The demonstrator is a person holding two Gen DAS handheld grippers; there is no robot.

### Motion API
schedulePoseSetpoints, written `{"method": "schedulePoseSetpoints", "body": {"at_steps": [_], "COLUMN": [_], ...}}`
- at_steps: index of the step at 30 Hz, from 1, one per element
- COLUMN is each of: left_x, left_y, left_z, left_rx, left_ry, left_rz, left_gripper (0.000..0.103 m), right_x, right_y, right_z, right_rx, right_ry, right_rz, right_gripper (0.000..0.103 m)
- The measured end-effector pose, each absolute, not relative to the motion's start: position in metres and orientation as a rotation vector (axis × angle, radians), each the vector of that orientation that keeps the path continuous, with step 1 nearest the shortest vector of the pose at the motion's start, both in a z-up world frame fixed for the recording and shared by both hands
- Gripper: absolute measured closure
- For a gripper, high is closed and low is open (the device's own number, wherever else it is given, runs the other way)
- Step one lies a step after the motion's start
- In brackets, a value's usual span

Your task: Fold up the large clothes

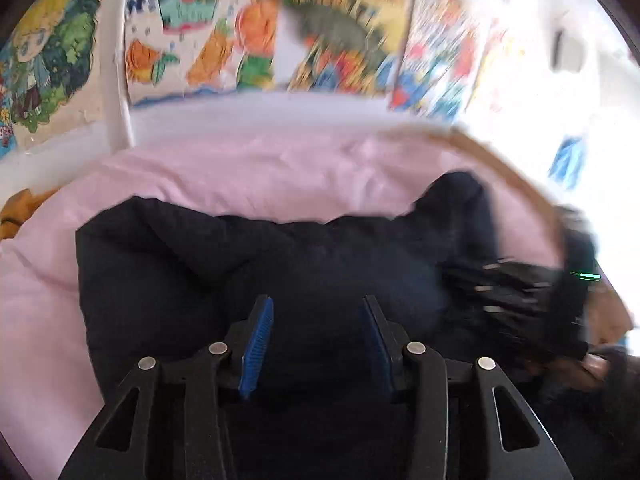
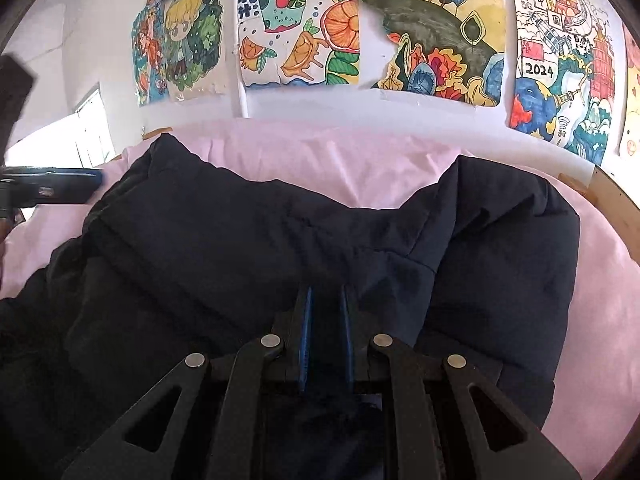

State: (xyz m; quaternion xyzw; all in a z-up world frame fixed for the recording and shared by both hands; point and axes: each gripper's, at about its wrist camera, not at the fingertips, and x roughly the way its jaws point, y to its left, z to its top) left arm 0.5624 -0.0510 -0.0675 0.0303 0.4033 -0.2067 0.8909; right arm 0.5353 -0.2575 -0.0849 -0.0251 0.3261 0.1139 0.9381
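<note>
We hold the right hand-held gripper [image 2: 326,340] nearly closed, pinching a fold of the dark padded jacket [image 2: 280,248], probably to anchor it. The left hand-held gripper [image 1: 318,344] hovers parted and empty above the jacket. It lies across the pink sheet [image 2: 320,152], reaching toward the bed's far edge.

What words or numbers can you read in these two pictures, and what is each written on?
"2024": white sign in the globe-and-buildings drawing on the wall.
"果汁": dark panel at the left of the fruit-juice drawing.
"5G": small marks in the globe-and-buildings drawing, barely legible.
Other small characters in that drawing: too small to read.
Left wrist view: drawings blurred, nothing readable.
</note>
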Motion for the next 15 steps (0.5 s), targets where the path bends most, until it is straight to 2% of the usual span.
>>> {"method": "schedulePoseSetpoints", "body": {"at_steps": [1,4,10,15], "left_x": [0.572,0.588,0.603,0.620], "left_y": [-0.056,-0.062,-0.085,-0.088], "left_z": [-0.077,-0.099,-0.132,-0.156], "left_rx": [0.083,0.097,0.250,0.239], "left_ry": [0.876,0.913,0.918,0.947], "left_rz": [-0.395,-0.370,-0.323,-0.297], "left_gripper": [0.071,0.074,0.075,0.075], "right_x": [0.536,0.540,0.556,0.567], "right_y": [-0.258,-0.259,-0.256,-0.250], "right_z": [-0.085,-0.091,-0.113,-0.135], "right_rx": [-0.052,-0.051,-0.050,-0.074], "right_ry": [0.666,0.662,0.677,0.696], "right_rz": [0.232,0.238,0.236,0.217], "right_gripper": [0.090,0.090,0.091,0.092]}}
